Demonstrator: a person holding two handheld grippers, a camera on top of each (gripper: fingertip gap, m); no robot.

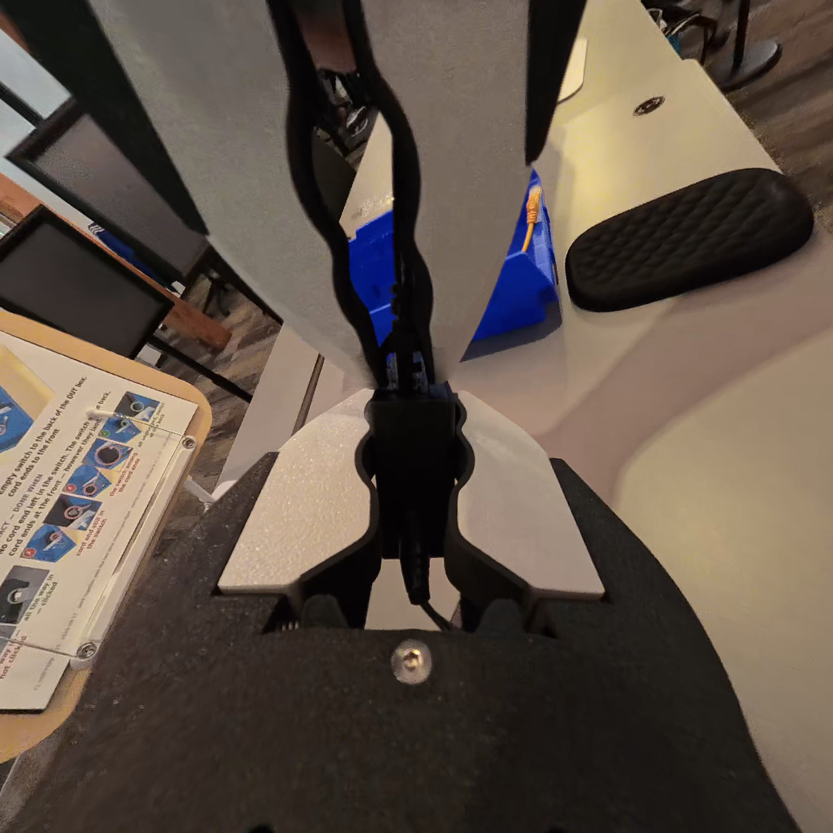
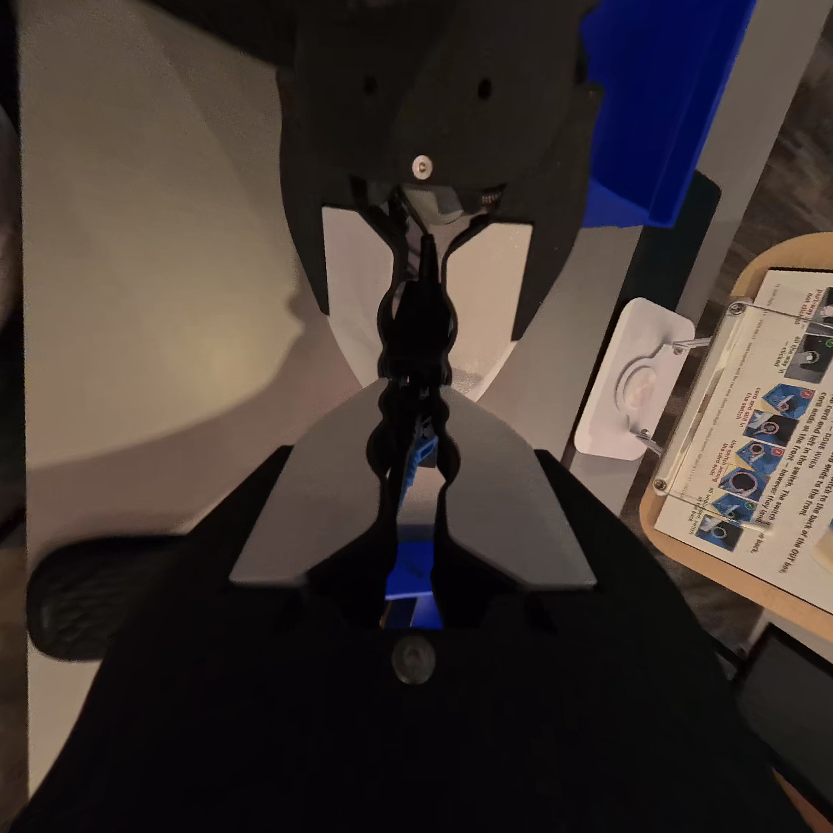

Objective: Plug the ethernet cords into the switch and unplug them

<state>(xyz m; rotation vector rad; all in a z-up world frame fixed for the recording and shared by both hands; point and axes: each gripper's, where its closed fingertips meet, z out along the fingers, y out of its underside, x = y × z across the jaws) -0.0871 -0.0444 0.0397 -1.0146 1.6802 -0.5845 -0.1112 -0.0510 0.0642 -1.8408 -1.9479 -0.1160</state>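
A: How do the two grippers stand?

B: Tip to tip, facing each other above the pale grey tabletop (image 1: 676,405). The left gripper (image 1: 412,408) is clenched on the small black box-shaped switch (image 1: 412,450); its wavy black pads press both side walls.

A: And the right gripper (image 2: 412,392)?

B: Closed on the blue ethernet plug (image 2: 421,450) and its black cord. The plug's nose sits right at the switch's port face. Whether it is seated, I cannot tell; that junction is dark and blurred.

A: Any room around them?

B: Little between the fingertips themselves; the two pairs nearly touch. Beyond the left gripper's fingers the open blue plastic bin (image 1: 518,293) stands close, with an orange ethernet cord (image 1: 533,212) draped over its rim. Farther on lies the black padded oval rest (image 1: 689,239), well apart, near the table's edge.

A: The other side?

B: The table's straight edge runs close by. Past a narrow gap of floor comes the rounded corner of a light wooden board (image 2: 667,518) carrying a laminated white instruction sheet (image 2: 766,428). A white plastic holder (image 2: 631,374) sits just beside that board.
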